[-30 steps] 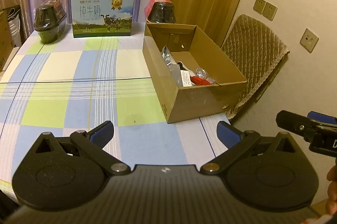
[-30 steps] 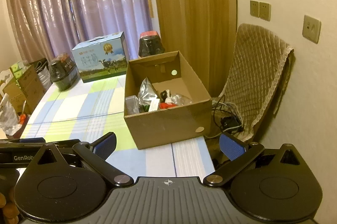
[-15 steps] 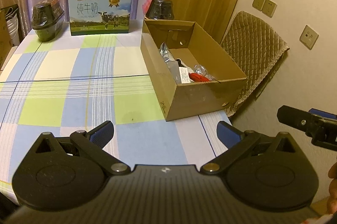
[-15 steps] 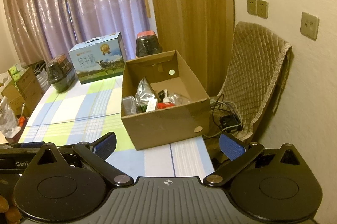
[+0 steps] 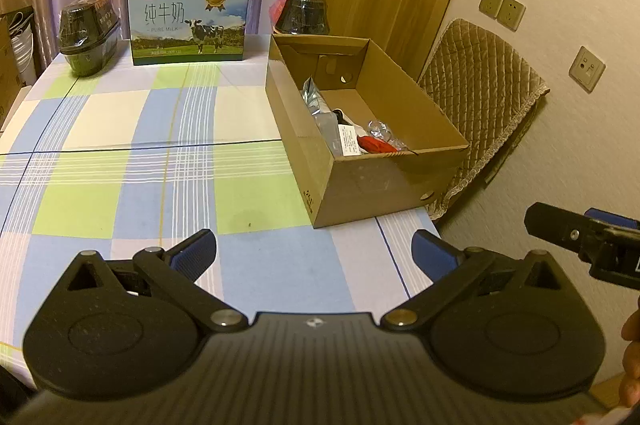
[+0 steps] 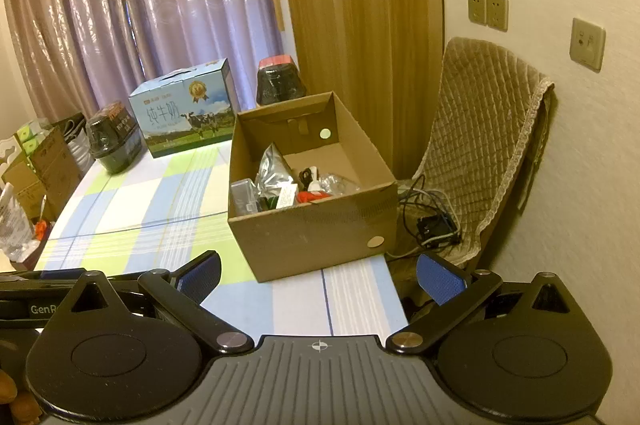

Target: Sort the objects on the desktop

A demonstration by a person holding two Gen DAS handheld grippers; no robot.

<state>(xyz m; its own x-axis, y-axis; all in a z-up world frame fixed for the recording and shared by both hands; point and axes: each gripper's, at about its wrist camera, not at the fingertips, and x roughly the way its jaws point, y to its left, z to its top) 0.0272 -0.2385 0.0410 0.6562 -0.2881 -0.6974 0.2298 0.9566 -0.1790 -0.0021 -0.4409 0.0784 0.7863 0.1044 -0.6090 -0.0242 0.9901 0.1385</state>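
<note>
Hovering above the near edge of the checked blue, green and white tablecloth [image 5: 160,129], the left gripper [image 5: 314,249] has its blue-padded fingers [image 5: 196,249] spread wide with nothing between them. Ahead of it and off to its right sits the open brown cardboard box [image 5: 360,181], resting on the cloth at the table's right edge, well apart from the fingertips. Inside the box lie a crinkled silver foil pouch [image 5: 316,101], a red item [image 5: 376,144], a white labelled packet [image 5: 349,141] and a clear plastic wrapper [image 5: 380,127], all bunched toward the near end.

Over on the other side, the right gripper [image 6: 318,275] is also wide open and empty, held at the near table corner. From its view the same cardboard box [image 6: 316,233] is straight ahead, just beyond the fingertips, with the foil pouch [image 6: 274,173] leaning against its left wall.

At the far end of the table stand a blue milk carton case printed with a cow [image 5: 188,19] and two dark domed plastic containers, one far left [image 5: 88,33] and one with a red lid behind the box [image 5: 300,11]. A chair draped in a quilted beige cover [image 5: 476,105] stands by the wall to the right of the table.
</note>
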